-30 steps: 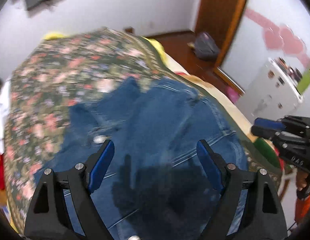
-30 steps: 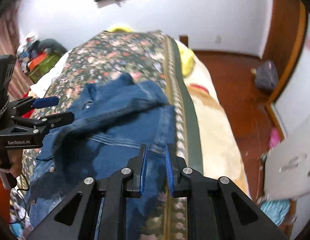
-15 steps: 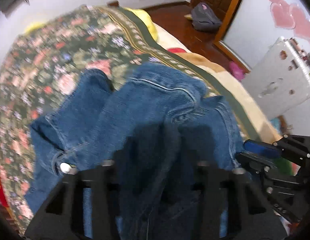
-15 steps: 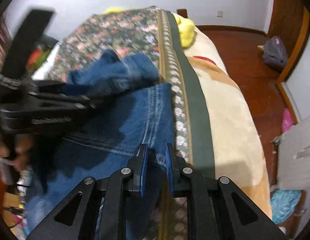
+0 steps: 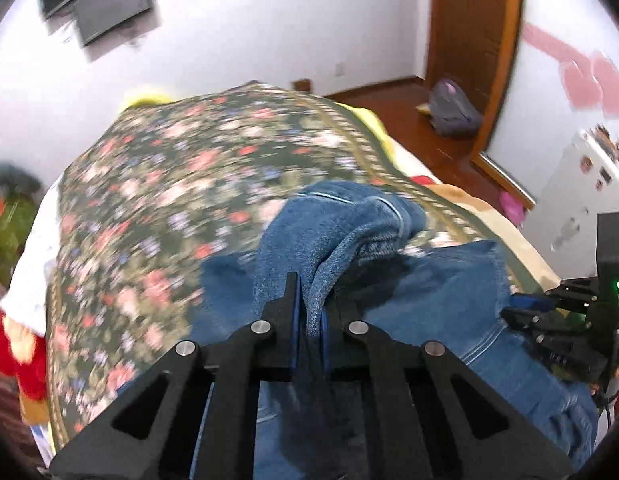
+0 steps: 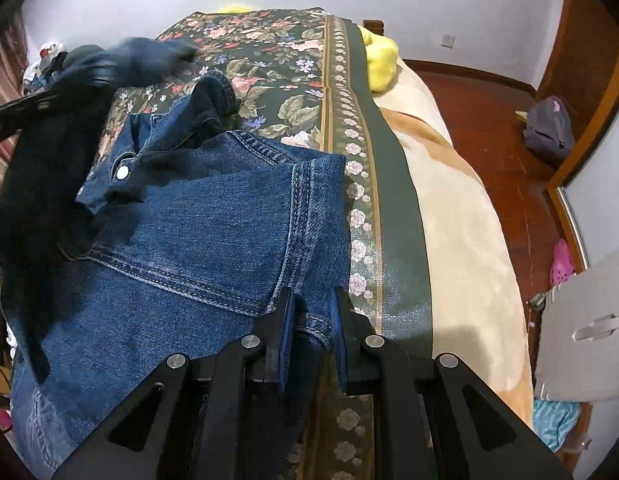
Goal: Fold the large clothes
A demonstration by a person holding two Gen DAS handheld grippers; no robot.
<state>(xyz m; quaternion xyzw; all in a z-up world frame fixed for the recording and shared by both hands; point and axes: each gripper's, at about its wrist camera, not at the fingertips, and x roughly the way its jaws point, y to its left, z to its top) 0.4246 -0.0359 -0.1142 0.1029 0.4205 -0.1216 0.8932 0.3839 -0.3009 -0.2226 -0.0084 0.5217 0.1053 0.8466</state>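
A blue denim jacket (image 6: 197,240) is spread across the near part of a bed, on a dark floral bedspread (image 6: 269,60). Its body lies flat, with a stitched seam running across it and a metal snap button (image 6: 122,172) visible near the collar. One bunched part, probably a sleeve, is raised above the rest of the jacket at the far side.

A fold of the denim (image 5: 349,240) is pinched in the left gripper (image 5: 309,320), whose blue-padded jaws are brought almost together on the cloth; the gathered fabric rises up out of them in a ridge. In the right wrist view this gripper is seen only as a dark, blurred shape at the left edge, so its grip cannot be read from there.

The right gripper (image 6: 311,320) is closed narrowly on the jacket's near right edge, where a hem corner is caught between the two pads, just beside the bedspread's flowered border band (image 6: 355,184). In the left wrist view the right gripper (image 5: 525,312) is seen at the right edge, low against the denim.

Beyond the border band a plain green stripe and a beige blanket (image 6: 461,220) are seen, with a yellow pillow (image 6: 381,60) near the head of the bed. A red-brown wooden floor lies to the right, where a grey backpack (image 6: 549,130) is set by a wooden door frame.
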